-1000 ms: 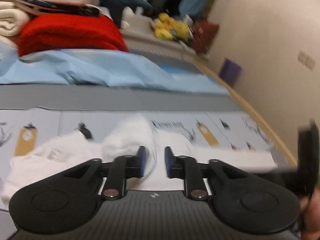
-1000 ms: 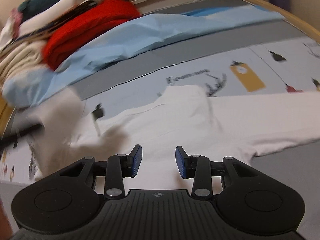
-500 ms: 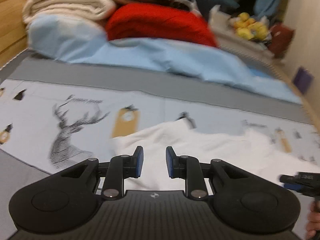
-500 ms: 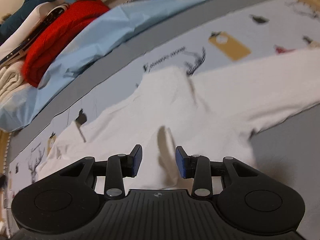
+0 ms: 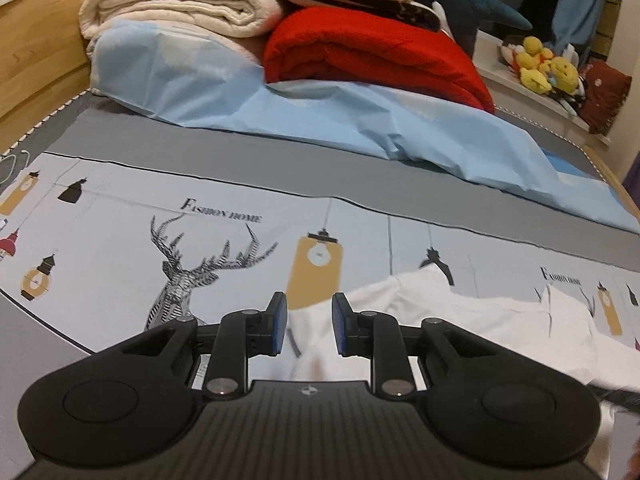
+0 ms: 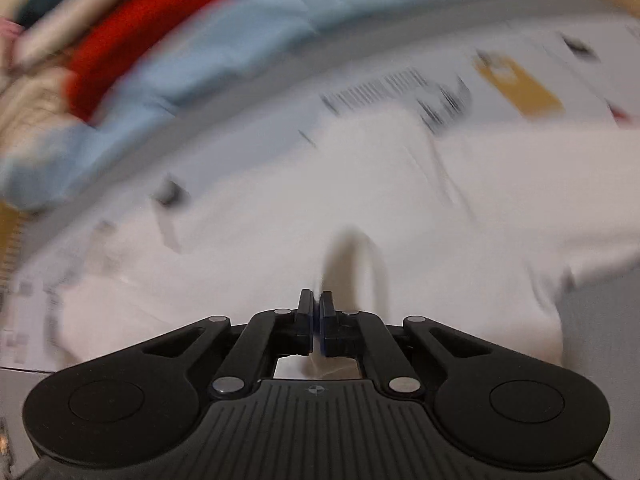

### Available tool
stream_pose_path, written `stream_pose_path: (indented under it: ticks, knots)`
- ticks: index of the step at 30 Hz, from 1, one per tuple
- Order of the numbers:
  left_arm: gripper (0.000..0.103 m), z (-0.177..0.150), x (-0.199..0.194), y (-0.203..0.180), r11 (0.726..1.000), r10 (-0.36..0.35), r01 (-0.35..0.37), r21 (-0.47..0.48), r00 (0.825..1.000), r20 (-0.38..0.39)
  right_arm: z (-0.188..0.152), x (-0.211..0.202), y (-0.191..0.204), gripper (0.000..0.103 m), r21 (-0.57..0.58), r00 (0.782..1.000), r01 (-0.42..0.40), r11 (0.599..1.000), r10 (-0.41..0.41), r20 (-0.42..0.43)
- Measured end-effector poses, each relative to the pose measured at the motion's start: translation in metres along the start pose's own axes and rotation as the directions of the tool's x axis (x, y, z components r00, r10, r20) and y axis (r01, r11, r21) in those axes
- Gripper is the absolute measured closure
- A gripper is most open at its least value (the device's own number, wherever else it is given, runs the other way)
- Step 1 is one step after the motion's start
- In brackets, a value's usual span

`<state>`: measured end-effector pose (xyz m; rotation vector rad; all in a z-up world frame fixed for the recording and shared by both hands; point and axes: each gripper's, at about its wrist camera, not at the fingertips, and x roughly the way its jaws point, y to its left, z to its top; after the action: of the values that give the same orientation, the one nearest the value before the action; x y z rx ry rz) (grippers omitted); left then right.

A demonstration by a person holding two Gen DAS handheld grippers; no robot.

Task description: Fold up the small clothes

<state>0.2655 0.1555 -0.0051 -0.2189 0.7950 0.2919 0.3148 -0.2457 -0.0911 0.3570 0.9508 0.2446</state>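
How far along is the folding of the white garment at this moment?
Early stage. Done: the white garment lies spread on the printed bedsheet, with no finished fold visible. In hand: the right gripper has its fingers pinched together on the cloth, though that view is blurred; the left gripper is open at the garment's edge. Left: all the folds.
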Motion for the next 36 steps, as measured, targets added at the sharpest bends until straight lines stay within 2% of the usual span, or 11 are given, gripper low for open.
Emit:
stream_pose_path:
  ticks: [2, 3, 5, 6, 9, 11, 14, 23, 33, 34, 36]
  knots:
    - [0.077, 0.004, 0.001, 0.006, 1.0, 0.008, -0.008, -0.019, 1.0, 0.006, 0.014, -0.034, 0.01, 0.101, -0.046, 0.984, -0.108, 0.993, 0.113, 0.139]
    - [0.077, 0.005, 0.002, 0.009, 0.999, 0.012, -0.012, -0.032, 1.0, 0.006, 0.021, -0.057, 0.01, 0.101, -0.069, 0.959, -0.15, 0.986, 0.162, 0.232]
    - [0.077, 0.007, 0.006, 0.012, 0.998, 0.01, -0.011, -0.056, 1.0, -0.006, 0.03, -0.089, -0.003, 0.102, -0.089, 0.916, -0.109, 0.99, 0.135, 0.377]
    - [0.077, 0.007, 0.009, 0.013, 0.998, 0.003, -0.004, -0.065, 1.0, -0.019, 0.034, -0.089, -0.015, 0.102, -0.058, 0.924, -0.017, 0.998, 0.038, 0.38]
    - [0.077, 0.006, 0.02, 0.009, 0.998, -0.013, 0.01, -0.065, 0.999, -0.052, 0.034, -0.055, -0.083, 0.101, 0.151, 0.95, 0.222, 0.963, -0.248, 0.189]
    - [0.077, 0.004, 0.028, 0.004, 0.997, -0.032, 0.026, -0.071, 0.997, -0.074, 0.033, -0.054, -0.098, 0.101, 0.184, 0.951, 0.211, 0.96, -0.245, 0.186]
    - [0.077, 0.001, 0.042, -0.003, 0.992, -0.083, 0.071, -0.104, 0.99, -0.117, 0.038, -0.062, -0.081, 0.101, 0.045, 0.943, 0.199, 0.979, -0.203, 0.263]
    - [0.073, -0.012, 0.088, -0.04, 0.97, -0.216, 0.189, -0.154, 0.959, -0.181, 0.05, -0.052, -0.094, 0.101, 0.093, 0.952, 0.182, 0.979, -0.199, 0.234]
    - [0.064, -0.033, 0.129, -0.079, 0.995, -0.104, 0.102, -0.02, 0.966, -0.237, 0.05, -0.057, -0.087, 0.101, 0.054, 0.959, 0.156, 0.986, -0.164, 0.231]
    - [0.07, -0.034, 0.131, -0.08, 0.995, -0.099, 0.1, -0.007, 0.967, -0.235, 0.051, -0.057, -0.086, 0.101, 0.049, 0.96, 0.15, 0.987, -0.158, 0.23]
    - [0.099, -0.033, 0.129, -0.082, 0.995, -0.068, 0.083, 0.054, 0.97, -0.232, 0.05, -0.056, -0.084, 0.101, 0.037, 0.963, 0.139, 0.99, -0.144, 0.229]
